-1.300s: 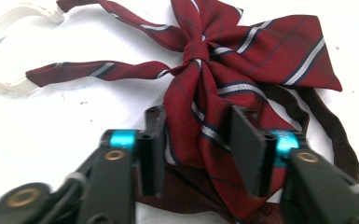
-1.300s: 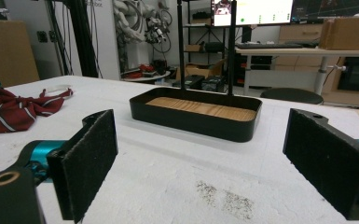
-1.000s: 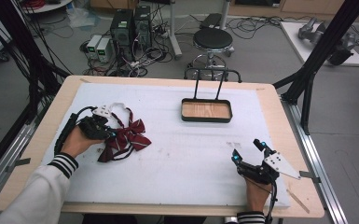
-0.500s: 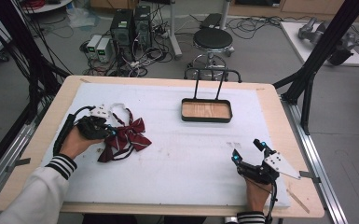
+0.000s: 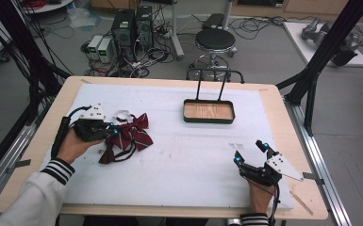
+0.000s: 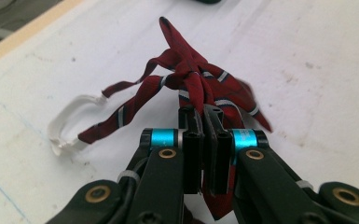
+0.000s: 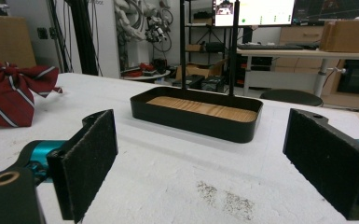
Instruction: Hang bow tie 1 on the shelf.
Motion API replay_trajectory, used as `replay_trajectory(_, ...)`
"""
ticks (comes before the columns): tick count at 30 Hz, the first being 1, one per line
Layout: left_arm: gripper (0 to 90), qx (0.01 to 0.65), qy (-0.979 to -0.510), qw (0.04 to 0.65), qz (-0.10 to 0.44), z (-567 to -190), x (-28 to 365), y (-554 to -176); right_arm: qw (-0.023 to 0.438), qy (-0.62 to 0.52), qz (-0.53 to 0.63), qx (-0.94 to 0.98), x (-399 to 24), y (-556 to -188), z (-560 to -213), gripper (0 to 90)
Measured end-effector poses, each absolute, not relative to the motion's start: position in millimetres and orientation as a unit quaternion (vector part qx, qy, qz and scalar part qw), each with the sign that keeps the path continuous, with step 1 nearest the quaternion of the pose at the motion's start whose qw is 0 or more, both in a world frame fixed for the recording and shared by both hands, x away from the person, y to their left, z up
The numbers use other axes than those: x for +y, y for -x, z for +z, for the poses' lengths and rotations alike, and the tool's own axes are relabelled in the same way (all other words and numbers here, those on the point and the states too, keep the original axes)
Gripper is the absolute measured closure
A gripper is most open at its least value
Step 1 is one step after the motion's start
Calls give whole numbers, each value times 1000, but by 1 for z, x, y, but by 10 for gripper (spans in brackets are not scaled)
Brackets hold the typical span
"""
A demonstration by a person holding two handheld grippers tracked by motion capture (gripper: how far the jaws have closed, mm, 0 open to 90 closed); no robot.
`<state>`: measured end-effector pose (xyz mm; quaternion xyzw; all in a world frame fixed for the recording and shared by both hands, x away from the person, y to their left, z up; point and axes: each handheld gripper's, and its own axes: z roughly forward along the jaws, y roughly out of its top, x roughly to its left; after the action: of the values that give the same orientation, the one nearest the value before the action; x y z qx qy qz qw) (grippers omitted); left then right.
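Observation:
A dark red striped bow tie [image 5: 129, 136] with a white neck strap [image 5: 121, 114] lies at the left of the white mat. My left gripper [image 5: 112, 132] is shut on the bow tie's fabric; in the left gripper view the jaws pinch the red cloth [image 6: 200, 91] between them, and the white strap [image 6: 70, 123] trails off to the left. My right gripper [image 5: 251, 153] rests near the mat's front right with its jaws wide apart and nothing between them [image 7: 200, 163]. The bow tie [image 7: 9, 95] also shows at the far left of the right gripper view.
A black tray with a wooden floor and a tall wire handle [image 5: 209, 112] stands at the middle back of the mat [image 5: 193, 155]; in the right gripper view the tray [image 7: 198, 116] lies straight ahead. A stool [image 5: 215, 40] and computer cases [image 5: 132, 23] stand beyond the table.
My left gripper has lifted slightly with the bow tie's cloth in it, and the bow tie has shifted a little. The right gripper has stayed still.

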<state>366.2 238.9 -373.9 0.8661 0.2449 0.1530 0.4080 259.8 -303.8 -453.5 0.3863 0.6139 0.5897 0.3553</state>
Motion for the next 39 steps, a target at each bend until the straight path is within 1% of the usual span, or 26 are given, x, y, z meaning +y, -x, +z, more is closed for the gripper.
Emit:
replay_trajectory(8, 865, 226, -848, 455, 151, -359, 238, -362, 350, -382, 587, 622, -302, -261, -450, 91)
replay_trajectory(14, 865, 204, -843, 475, 151, -343, 228, -357, 336, -357, 602, 630, -294, -260, -434, 91)
replay_trajectory(22, 865, 183, -837, 494, 147, -332, 218, -354, 316, -308, 601, 666, -277, -270, -409, 91)
replay_trajectory(23, 865, 178, -833, 504, 144, -330, 216, -353, 294, -295, 606, 678, -274, -276, -401, 91)
replay_trajectory(24, 865, 178, -833, 504, 144, -330, 216, -353, 287, -288, 610, 680, -273, -279, -397, 91)
replay_trajectory(25, 865, 172, -830, 511, 141, -328, 214, -351, 267, -282, 617, 685, -272, -284, -392, 91)
replay_trajectory(26, 865, 172, -830, 511, 141, -328, 214, -351, 267, -282, 617, 685, -272, -284, -392, 91)
replay_trajectory(27, 865, 169, -826, 519, 138, -326, 213, -350, 233, -276, 635, 683, -270, -292, -385, 91)
replay_trajectory(29, 865, 165, -822, 528, 134, -325, 211, -349, 213, -268, 641, 686, -269, -300, -377, 91)
replay_trajectory(30, 865, 165, -822, 528, 134, -325, 211, -349, 205, -266, 642, 689, -267, -303, -374, 91)
replay_trajectory(32, 865, 160, -821, 533, 130, -324, 210, -348, 206, -257, 637, 697, -264, -308, -368, 91)
replay_trajectory(34, 866, 155, -818, 539, 128, -323, 208, -348, 197, -242, 640, 702, -259, -312, -360, 92)
replay_trajectory(37, 865, 151, -812, 551, 123, -322, 203, -349, 177, -234, 636, 714, -251, -319, -352, 91)
replay_trajectory(39, 865, 144, -811, 554, 120, -320, 198, -349, 154, -230, 638, 719, -245, -324, -347, 91)
